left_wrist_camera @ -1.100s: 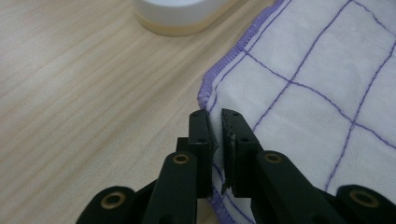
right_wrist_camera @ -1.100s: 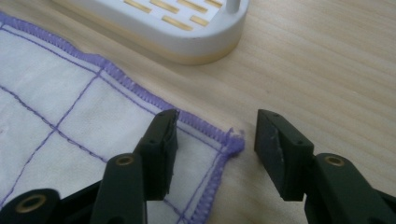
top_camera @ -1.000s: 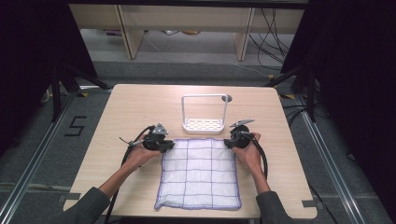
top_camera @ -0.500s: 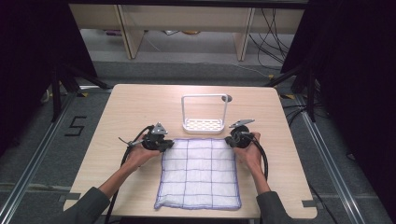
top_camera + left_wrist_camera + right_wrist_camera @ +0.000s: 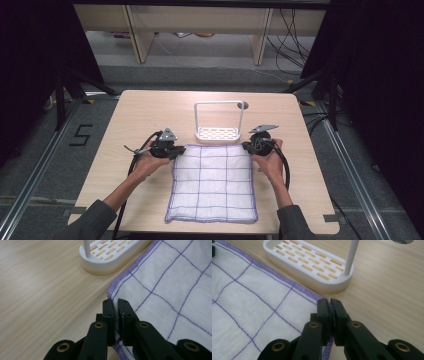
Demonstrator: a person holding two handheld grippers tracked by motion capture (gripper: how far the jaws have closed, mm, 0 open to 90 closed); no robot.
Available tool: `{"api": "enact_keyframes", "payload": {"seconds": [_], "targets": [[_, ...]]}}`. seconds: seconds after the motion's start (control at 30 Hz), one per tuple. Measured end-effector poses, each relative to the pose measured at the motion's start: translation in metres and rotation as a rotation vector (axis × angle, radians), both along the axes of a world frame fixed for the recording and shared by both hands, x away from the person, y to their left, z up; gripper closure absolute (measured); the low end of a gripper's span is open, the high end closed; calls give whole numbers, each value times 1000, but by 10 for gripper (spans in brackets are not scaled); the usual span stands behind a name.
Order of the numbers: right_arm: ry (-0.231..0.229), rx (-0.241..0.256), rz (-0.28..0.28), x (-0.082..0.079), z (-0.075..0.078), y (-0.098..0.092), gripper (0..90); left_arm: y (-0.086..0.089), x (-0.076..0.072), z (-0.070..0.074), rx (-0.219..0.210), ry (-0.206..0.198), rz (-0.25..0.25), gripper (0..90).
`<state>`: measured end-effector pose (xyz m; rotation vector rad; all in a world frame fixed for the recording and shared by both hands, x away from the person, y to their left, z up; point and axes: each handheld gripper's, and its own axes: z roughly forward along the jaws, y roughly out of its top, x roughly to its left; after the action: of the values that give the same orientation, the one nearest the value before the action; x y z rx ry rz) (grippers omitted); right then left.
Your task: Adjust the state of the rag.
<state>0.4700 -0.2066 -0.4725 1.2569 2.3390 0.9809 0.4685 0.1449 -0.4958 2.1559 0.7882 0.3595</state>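
**Cloth gripped at both far corners, fold not yet started**

Cloth [image 5: 214, 184] lies flat and fully spread on the counter [image 5: 125, 115], white with a thin purple grid and a purple hem. Its far edge is just beside the base of a white rack [image 5: 218, 122] with a slotted floor and a thin frame.

The left hand-held gripper [image 5: 174, 152] is closed on the far left corner of the cloth; in the left gripper view the hem passes between the two black jaws, which are pressed almost together. The right hand-held gripper [image 5: 247, 146] is closed in the same way on the far right corner, and the right gripper view shows the purple edge pinched between its jaws, close to the rack.

As a judgement, the work is at its early part: both corners are secured, but the cloth is not lifted and has no fold in it. What is left is probably to raise the two corners together and carry them, either toward the near edge for folding or up to the rack.
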Motion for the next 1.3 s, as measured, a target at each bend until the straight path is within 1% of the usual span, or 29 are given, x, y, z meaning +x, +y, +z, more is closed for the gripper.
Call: {"api": "enact_keyframes", "payload": {"seconds": [0.03,0.07,0.1,0.17,0.23,0.3,0.33,0.43,0.47,0.5,0.53,0.63,0.67,0.7,0.73,0.77,0.8,0.83,0.87,0.9,0.93,1.03,1.07,1.13,1.17,1.2,1.23,1.27,1.3], "targets": [[-40,0,3,1,-2,0,867,0,0,1,0,-1,-5,842],[-22,9,-4,0,-1,0,867,-1,0,1,-3,-4,-6,842],[-17,-11,10,0,1,-2,867,-1,0,1,-3,-4,-6,842],[-6,-2,3,0,2,-2,867,0,-1,3,-11,-10,-6,842],[-9,-1,0,0,2,-2,867,0,-1,4,-13,-10,-3,842],[-32,-2,7,1,3,-2,867,2,-1,5,-19,-13,-2,842],[-31,-4,8,0,5,-3,867,2,-1,6,-26,-12,-4,842],[-41,22,11,-2,11,-3,867,2,-2,10,-36,-13,-6,842],[-40,20,12,-3,14,-3,868,2,-2,12,-42,-18,-11,842],[-45,35,8,-4,16,-3,868,2,-4,15,-47,-26,-10,841],[-64,27,27,-5,19,-4,868,2,-5,18,-54,-32,-13,842],[-72,43,17,-10,23,-2,868,4,-9,24,-63,-45,-14,842],[-88,44,34,-12,26,-3,868,4,-12,26,-75,-53,-19,842],[-94,52,55,-20,33,-4,868,6,-19,30,-87,-57,-35,842],[-94,52,55,-20,33,-4,868,6,-19,30,-87,-57,-35,841],[-112,56,64,-30,38,-6,868,8,-29,31,-111,-57,-46,842],[-110,65,70,-36,40,-7,868,9,-34,33,-117,-60,-52,841],[-110,65,70,-36,40,-7,868,9,-34,33,-117,-60,-52,842],[-121,63,84,-46,42,-8,868,11,-46,36,-115,-70,-66,841],[-125,57,93,-51,42,-9,868,12,-52,37,-123,-80,-76,842],[-120,52,101,-57,43,-9,868,14,-58,39,-110,-82,-91,842],[-124,50,125,-75,44,-10,867,17,-75,40,-100,-96,-111,842],[-126,51,132,-81,44,-10,867,18,-80,39,-109,-98,-123,841],[-125,45,143,-94,43,-12,868,20,-90,36,-100,-98,-139,842],[-125,45,143,-94,43,-12,868,20,-90,36,-100,-98,-139,841],[-137,41,162,-105,40,-15,867,21,-99,29,-96,-88,-157,841],[-131,47,155,-111,39,-16,867,21,-103,26,-99,-79,-161,841],[-131,47,155,-111,39,-16,867,21,-103,26,-99,-79,-161,841],[-128,49,167,-121,36,-19,867,22,-110,22,-93,-73,-176,841]]}}
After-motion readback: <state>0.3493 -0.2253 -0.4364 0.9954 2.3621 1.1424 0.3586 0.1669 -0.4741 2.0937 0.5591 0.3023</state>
